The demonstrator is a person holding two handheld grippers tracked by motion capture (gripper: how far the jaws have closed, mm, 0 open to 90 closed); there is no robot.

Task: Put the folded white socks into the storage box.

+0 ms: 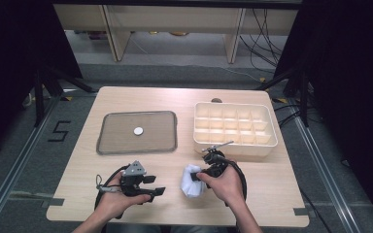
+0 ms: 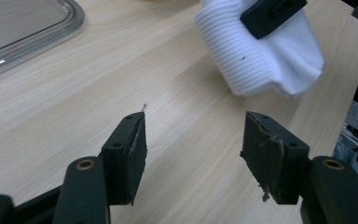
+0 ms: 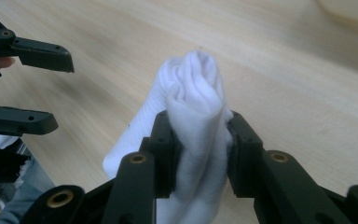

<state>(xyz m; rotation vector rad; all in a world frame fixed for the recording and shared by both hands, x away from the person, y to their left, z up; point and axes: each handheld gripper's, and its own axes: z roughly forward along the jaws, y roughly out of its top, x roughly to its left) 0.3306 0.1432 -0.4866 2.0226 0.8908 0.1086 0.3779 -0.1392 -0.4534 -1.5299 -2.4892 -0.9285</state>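
A rolled white sock [image 1: 191,180] hangs just above the wooden table near its front edge, pinched in my right gripper [image 1: 197,177]. In the right gripper view both pads squeeze the sock [image 3: 196,116] at its middle and the gripper [image 3: 200,154] is shut on it. My left gripper [image 1: 156,185] rests low to the left of the sock with its jaws pointing right. In the left gripper view its jaws [image 2: 193,154] stand open with bare table between them, and the sock [image 2: 261,51] lies beyond with a black pad of the right gripper across it.
A grey metal tray [image 1: 106,141] with a small white disc [image 1: 138,130] in it lies at the middle left. A cream divided organizer box [image 1: 266,145] stands at the right, close behind the right gripper. The table's front edge is near both hands.
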